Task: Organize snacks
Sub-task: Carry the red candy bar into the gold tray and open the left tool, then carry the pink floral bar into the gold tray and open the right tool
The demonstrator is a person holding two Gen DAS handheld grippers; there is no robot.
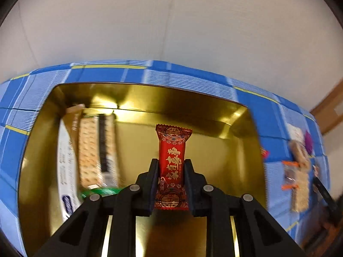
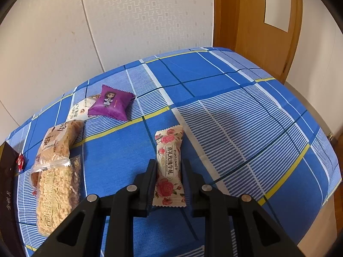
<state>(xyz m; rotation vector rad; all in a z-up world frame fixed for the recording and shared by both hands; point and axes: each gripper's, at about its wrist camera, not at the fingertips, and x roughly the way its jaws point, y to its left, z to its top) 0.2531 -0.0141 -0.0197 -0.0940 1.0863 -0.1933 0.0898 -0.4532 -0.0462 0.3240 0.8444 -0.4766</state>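
Observation:
My left gripper (image 1: 171, 162) is shut on a red candy packet with gold lettering (image 1: 172, 162), which it holds upright over the inside of a gold tin box (image 1: 246, 145). Against the tin's left wall lie long cracker packets (image 1: 90, 150) and a white wrapper (image 1: 65, 167). In the right wrist view my right gripper (image 2: 168, 163) is shut on a cream candy packet printed with pink roses (image 2: 169, 167), held above the blue checked tablecloth (image 2: 235, 111).
Rice-crisp bars (image 2: 55, 171), a purple packet (image 2: 110, 102) and a white packet (image 2: 78, 110) lie on the cloth to the left. A small red candy (image 2: 20, 161) lies beside the dark edge of the tin (image 2: 6, 171). A wooden door (image 2: 253, 25) stands behind.

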